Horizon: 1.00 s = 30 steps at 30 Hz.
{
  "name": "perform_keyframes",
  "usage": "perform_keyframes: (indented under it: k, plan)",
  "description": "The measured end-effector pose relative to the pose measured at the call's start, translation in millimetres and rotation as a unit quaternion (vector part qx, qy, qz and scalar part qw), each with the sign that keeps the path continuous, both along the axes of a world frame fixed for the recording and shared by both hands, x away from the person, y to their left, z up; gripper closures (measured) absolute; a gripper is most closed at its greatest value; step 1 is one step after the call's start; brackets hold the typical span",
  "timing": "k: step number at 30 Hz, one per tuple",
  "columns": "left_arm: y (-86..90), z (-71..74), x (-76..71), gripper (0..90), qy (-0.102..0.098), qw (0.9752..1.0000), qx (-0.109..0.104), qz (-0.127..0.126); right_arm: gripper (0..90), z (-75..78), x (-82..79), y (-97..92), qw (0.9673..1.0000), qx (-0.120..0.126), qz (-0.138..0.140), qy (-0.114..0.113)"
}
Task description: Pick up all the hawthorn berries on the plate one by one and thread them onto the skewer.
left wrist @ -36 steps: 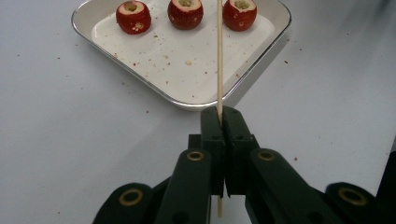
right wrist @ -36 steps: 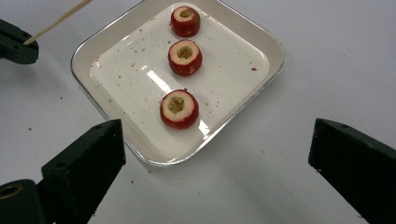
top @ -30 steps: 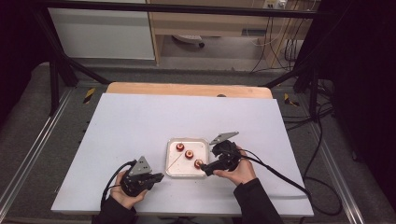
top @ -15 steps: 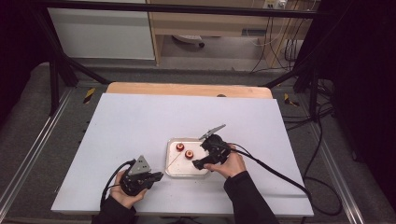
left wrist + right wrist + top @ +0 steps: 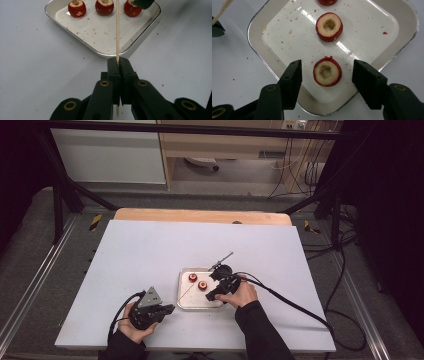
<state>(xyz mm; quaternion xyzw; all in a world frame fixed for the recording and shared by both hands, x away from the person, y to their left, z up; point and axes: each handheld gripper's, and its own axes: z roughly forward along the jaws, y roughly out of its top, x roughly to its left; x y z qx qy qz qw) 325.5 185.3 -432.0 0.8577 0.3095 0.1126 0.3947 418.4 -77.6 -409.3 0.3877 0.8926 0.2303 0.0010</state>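
Note:
A square metal tray [image 5: 186, 306] holds three cored red fruits. My left gripper [image 5: 119, 61] rests on the table at the tray's near left corner, shut on a thin wooden skewer [image 5: 117, 30] that reaches out over the tray [image 5: 130, 51]. My right gripper [image 5: 327, 65] hangs over the tray's right side, pointing down. Its jaws have just been closing and now straddle the nearest fruit [image 5: 327, 72], with a gap on either side. A second fruit [image 5: 329, 26] lies just beyond it. From above, two fruits [image 5: 193, 278] [image 5: 203, 284] show beside the right gripper [image 5: 214, 292].
The tray sits near the front of a white table [image 5: 150, 250] with a wooden strip along the far edge. Crumbs dot the tray floor [image 5: 294, 32]. Cables trail from both grippers across the table's front; the right one [image 5: 295, 307] runs off to the right.
My right gripper has moved left from the tray's right edge to over the tray and now covers the rightmost fruit. The left gripper and skewer have not moved.

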Motion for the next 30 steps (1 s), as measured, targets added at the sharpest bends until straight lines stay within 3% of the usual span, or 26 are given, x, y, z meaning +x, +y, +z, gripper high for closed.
perform_keyframes:
  k: [9,23,30]
  plan:
    - [-0.5,-0.5,0.3,88.3,0.002,1.0000,0.002,-0.001,52.8,-5.0,5.2,1.5,0.9996,0.004,-0.007,0.027]
    - [-1.6,-0.8,0.1,88.3,0.001,1.0000,0.004,-0.003,60.0,-10.6,7.5,3.2,0.9993,-0.008,-0.008,0.035]
    - [-1.6,-0.1,-0.5,88.3,-0.001,1.0000,0.002,-0.002,60.5,-6.3,6.6,1.2,0.9994,0.001,-0.009,0.032]
